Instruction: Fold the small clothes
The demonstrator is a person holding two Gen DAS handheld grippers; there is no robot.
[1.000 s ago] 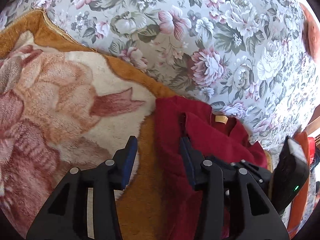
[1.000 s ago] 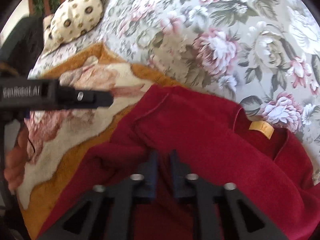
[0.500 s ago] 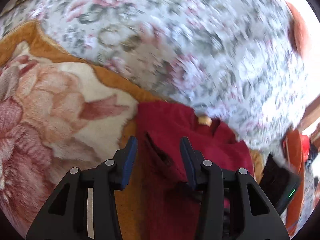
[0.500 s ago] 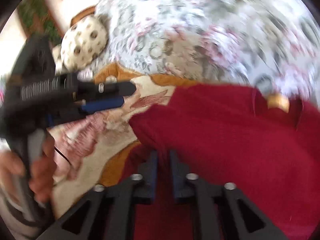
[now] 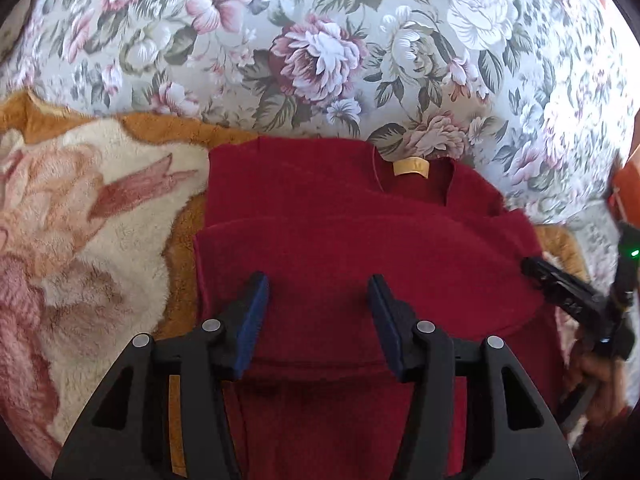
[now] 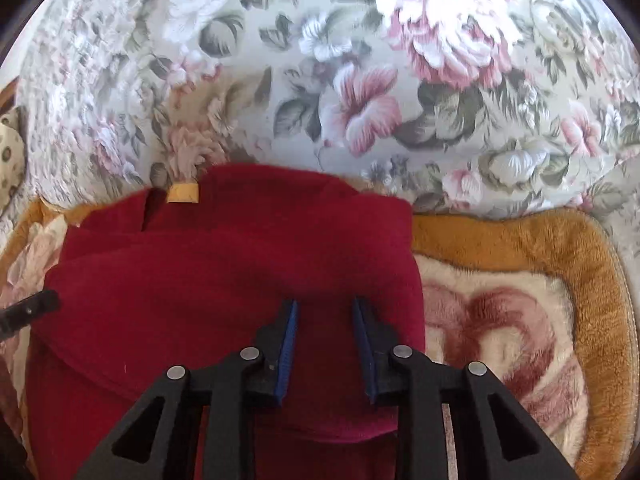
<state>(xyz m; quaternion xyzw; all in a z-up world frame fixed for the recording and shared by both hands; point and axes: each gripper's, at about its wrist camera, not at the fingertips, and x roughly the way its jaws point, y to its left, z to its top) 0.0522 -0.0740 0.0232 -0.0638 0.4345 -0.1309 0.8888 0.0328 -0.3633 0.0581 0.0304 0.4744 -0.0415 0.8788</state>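
Note:
A dark red fleece top (image 5: 360, 240) lies on a plush blanket, its upper layer folded across the body. A yellow neck label (image 5: 411, 168) shows at the far edge. My left gripper (image 5: 318, 280) hovers over the left half of the top; its jaws are opening with only flat cloth below and nothing pinched. In the right wrist view my right gripper (image 6: 326, 304) stands over the right side of the red top (image 6: 220, 272), near its edge. Its jaws are closing slightly but stay apart, the pads clear of the cloth. The label (image 6: 183, 193) is at the far left.
The orange and cream plush blanket (image 5: 80, 220) (image 6: 520, 320) spreads under the top. A floral bedsheet (image 5: 320, 40) (image 6: 360, 80) fills the far side. The other gripper's body (image 5: 560, 292) and a hand sit at the right edge. A spotted pillow (image 6: 10, 140) lies far left.
My right gripper has let go of the red cloth and swung to the garment's right side. My left gripper has shifted from the blanket edge over the top, its jaws wider. The flap now lies flat.

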